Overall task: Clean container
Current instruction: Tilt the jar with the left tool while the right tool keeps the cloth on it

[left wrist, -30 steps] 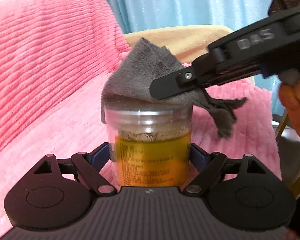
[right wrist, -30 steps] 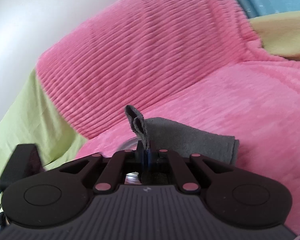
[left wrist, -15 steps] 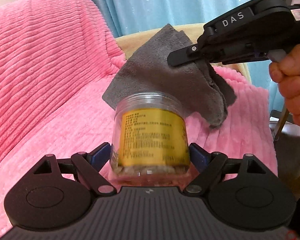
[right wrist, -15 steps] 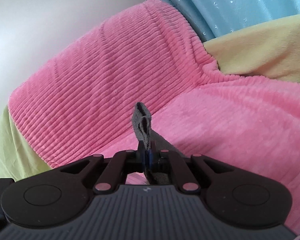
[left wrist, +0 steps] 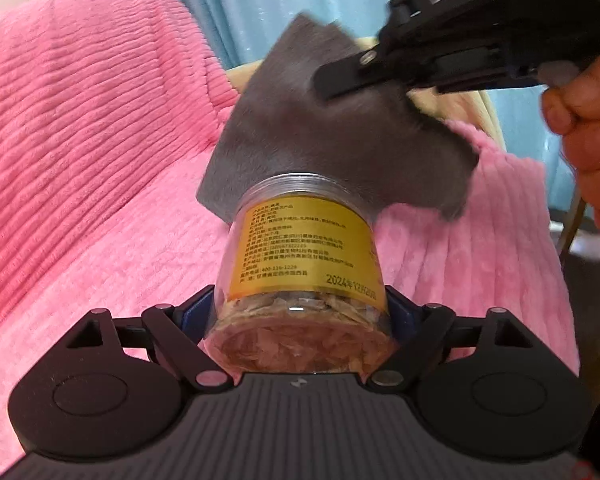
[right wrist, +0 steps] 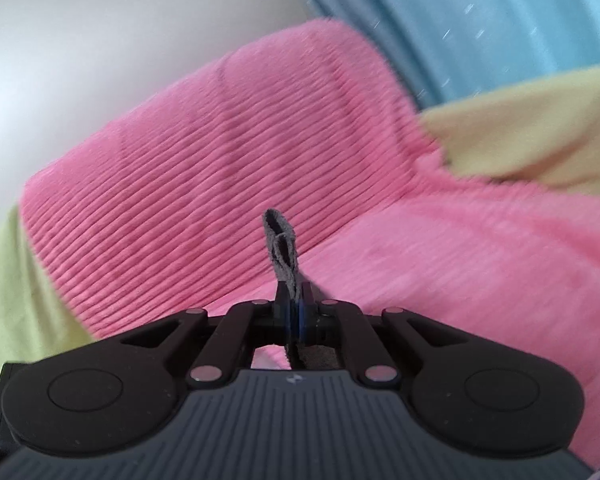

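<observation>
the left gripper (left wrist: 300, 312) clamps the light, slick plastic jar (left wrist: 300, 264) low on its sides, while the right gripper (right wrist: 294, 316) pinches the soft cloth (left wrist: 340, 140) draped just beyond the jar's far end.

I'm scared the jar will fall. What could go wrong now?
The jar is tipped over, held only by the left claw near one end, so a hard wipe might twist it loose. The grey cloth is pinched by a small fold in the right claw, so it might slip out.
</observation>
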The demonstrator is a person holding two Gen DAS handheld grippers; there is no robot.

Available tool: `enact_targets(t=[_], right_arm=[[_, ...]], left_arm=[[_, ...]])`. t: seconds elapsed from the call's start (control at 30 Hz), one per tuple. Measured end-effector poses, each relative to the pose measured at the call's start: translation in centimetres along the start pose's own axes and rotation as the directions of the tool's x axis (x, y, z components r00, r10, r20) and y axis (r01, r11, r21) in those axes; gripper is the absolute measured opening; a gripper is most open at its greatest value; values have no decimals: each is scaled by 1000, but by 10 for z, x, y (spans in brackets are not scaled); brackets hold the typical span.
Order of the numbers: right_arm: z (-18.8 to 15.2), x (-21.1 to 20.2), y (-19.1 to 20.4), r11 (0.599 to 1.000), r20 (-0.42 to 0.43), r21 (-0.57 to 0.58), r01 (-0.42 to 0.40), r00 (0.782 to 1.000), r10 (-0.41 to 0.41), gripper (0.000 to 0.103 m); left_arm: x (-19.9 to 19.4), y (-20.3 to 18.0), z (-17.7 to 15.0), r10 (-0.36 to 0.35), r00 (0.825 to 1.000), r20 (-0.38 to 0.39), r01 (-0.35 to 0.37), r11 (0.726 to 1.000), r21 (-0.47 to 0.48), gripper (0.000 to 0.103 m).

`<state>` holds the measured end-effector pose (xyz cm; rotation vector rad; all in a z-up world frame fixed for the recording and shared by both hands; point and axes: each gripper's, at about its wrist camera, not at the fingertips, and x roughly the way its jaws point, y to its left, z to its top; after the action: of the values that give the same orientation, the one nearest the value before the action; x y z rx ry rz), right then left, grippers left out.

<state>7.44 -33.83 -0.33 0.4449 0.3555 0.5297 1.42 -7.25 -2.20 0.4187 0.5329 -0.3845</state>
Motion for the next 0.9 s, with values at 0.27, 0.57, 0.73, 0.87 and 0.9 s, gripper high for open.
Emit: enact_targets(t=[0.27,0.57,0.73,0.87,0.9], right_arm=[[1,4,10,1000,11,8,-28,1000,28,3],[-24,44,29,974,-197,74,-213,955,223,3],[-35,40,38,933,-281,132,-335,890,359,3],[-33,39,34,947,-266,124,-297,909,320,0],[-31,39,31,953,-255,120,-277,919,300,0]], left_arm=[[8,33,-6,32,999,-7,-32,999,6,85],[14,41,-17,-18,999,29,19,999,-31,85],[14,44,-19,-32,999,30,33,999,-38,85],[15,41,-19,-19,999,31,20,1000,-23,84],[16,39,-18,-14,999,31,14,1000,-12,84]])
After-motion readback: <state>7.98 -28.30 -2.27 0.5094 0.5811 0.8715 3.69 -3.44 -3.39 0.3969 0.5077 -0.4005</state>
